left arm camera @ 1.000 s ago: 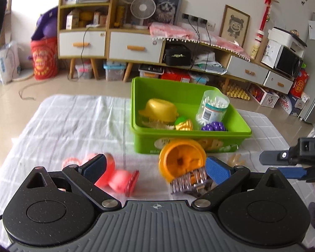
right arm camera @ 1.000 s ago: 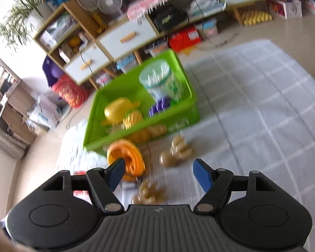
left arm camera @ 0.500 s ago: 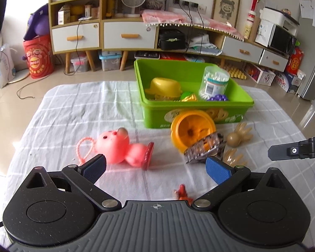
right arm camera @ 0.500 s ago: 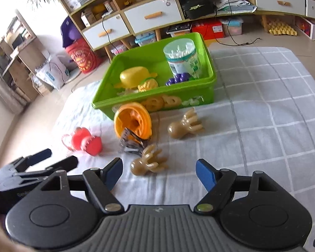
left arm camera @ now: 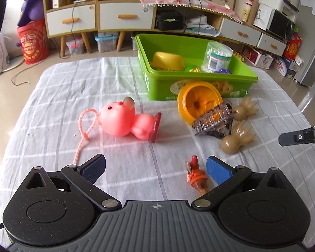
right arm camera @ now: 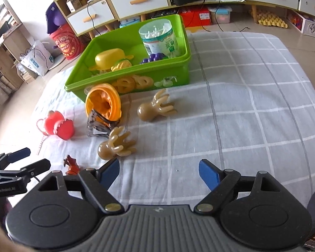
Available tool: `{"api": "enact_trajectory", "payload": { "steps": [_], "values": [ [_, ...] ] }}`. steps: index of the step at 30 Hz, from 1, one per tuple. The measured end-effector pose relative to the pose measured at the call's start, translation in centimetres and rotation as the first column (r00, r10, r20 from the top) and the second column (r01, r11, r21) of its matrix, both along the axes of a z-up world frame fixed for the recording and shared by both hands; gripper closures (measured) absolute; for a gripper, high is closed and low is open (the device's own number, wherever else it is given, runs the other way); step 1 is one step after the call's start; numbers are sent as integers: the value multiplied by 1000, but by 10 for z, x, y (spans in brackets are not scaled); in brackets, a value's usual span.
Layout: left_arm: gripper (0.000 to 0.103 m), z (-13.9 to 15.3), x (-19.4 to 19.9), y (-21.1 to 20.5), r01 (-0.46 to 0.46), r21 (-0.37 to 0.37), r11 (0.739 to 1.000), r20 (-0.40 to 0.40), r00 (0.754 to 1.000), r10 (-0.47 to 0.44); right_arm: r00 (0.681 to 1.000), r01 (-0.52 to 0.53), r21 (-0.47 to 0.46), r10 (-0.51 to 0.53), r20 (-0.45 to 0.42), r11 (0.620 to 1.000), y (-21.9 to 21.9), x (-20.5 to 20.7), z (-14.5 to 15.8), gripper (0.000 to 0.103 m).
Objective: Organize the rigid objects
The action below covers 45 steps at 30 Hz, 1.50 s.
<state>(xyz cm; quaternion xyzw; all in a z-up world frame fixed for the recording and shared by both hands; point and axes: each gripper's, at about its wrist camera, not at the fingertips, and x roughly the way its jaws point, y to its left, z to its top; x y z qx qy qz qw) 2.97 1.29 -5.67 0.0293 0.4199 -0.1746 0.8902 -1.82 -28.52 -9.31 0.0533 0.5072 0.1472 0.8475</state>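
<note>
Toys were only partly sorted: your green bin [left arm camera: 199, 82] held a few, while the pink pig [left arm camera: 126, 121], orange cup [left arm camera: 199, 103], hair clip [left arm camera: 214, 119] and two tan figures lay beside it. Both your left gripper [left arm camera: 155, 167] and right gripper [right arm camera: 158, 171] hung released, empty.

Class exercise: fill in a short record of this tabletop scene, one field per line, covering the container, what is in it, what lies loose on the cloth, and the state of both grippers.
container: green bin, far side of the checked cloth
in bin: cotton swab jar, yellow toy, purple grapes
loose on cloth: orange cup on its side, hair claw against it, two tan hand toys, pink bear toy, small orange figure
left gripper: open, empty, small orange figure beside its right finger
right gripper: open, empty
</note>
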Motion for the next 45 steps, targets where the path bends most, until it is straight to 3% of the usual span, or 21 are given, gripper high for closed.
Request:
{"api": "enact_trajectory", "payload": {
  "steps": [7, 12, 18, 19, 21, 32, 45],
  "values": [
    [2, -18, -8, -3, 86, 9, 996, -45, 995, -86, 998, -50, -52, 49, -26, 997, 12, -3, -14, 38],
    [2, -25, -17, -14, 169, 23, 985, -44, 985, -168, 987, -164, -132, 161, -28, 978, 36, -10, -33, 38],
    [2, -42, -26, -32, 283, 87, 955, -54, 959, -279, 955, -276, -232, 293, 41, 933, 62, -18, -49, 21],
    [2, -45, -29, -34, 292, 106, 950, -29, 956, -291, 952, -282, -234, 301, 51, 931, 63, -19, -51, 16],
    [2, -47, -34, -34, 319, 100, 942, 13, 947, -322, 946, -286, -254, 314, 77, 924, 66, -20, -55, 16],
    [1, -50, -31, -32, 325, 75, 943, 59, 942, -330, 942, -260, -254, 303, 143, 931, 71, -22, -58, 16],
    [6, -45, -19, -40, 312, 89, 946, -16, 950, -311, 942, -252, -253, 297, 155, 934, 88, -6, -57, 16]
  ]
}}
